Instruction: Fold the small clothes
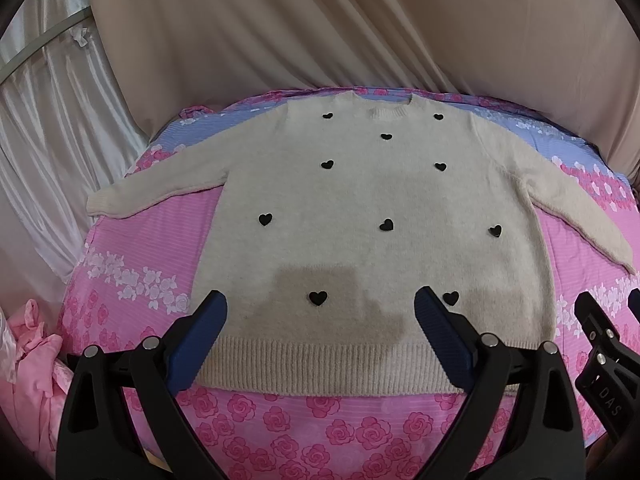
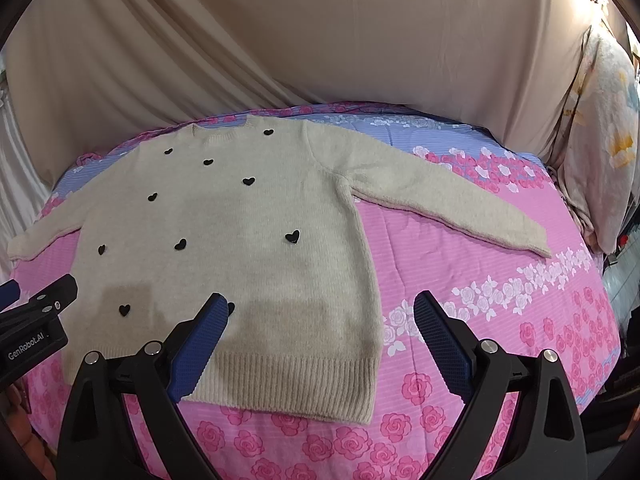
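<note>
Beige draped curtain (image 2: 320, 40) hangs behind a bed with a pink rose-print sheet (image 2: 500, 300).

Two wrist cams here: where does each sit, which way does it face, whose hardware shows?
Left wrist: on the left gripper, above the sweater hem, facing its collar and the beige drape; own open blue fingers show, right gripper at right edge.
Right wrist: on the right gripper, above the hem's right corner, facing sweater and bedsheet; own open fingers show, left gripper at left edge.
Shared: sweater, sheet, drape.
</note>
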The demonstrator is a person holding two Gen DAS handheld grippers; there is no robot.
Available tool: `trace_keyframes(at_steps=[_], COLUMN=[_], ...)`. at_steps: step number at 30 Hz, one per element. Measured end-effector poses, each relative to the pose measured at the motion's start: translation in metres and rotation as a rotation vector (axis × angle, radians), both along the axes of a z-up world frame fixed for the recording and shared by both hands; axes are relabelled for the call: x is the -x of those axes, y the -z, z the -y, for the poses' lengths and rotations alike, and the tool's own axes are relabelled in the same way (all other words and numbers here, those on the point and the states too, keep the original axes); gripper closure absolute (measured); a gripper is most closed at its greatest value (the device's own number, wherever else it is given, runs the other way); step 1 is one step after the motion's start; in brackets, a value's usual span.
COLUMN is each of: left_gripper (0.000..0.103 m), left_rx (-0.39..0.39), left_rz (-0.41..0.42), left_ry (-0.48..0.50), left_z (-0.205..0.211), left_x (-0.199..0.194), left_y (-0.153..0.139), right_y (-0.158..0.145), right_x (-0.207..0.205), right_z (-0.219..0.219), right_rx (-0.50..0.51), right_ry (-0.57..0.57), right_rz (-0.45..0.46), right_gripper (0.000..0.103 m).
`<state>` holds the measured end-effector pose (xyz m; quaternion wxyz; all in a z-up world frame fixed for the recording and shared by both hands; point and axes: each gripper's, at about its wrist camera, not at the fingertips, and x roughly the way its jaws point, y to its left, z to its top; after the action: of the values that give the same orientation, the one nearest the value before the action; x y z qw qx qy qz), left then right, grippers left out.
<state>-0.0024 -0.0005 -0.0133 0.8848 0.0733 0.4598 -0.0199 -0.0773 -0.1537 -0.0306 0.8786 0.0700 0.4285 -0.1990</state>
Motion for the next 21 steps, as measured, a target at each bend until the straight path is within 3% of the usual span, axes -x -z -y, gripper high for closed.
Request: trace_keyframes(at_steps=[21], left_gripper=[0.01], left_rx=[-0.002], left_rz=[-0.012], left_ry=[-0.001], left_z=[0.0028], left_x=[-0.0038], left_y=[0.0034], right_y=[0.0005], right_x=[0.0001], right_z=[0.0014], right_rx=[-0.002], right_ry=[-0.003], right_rz=[0.0], right_gripper=[0.011])
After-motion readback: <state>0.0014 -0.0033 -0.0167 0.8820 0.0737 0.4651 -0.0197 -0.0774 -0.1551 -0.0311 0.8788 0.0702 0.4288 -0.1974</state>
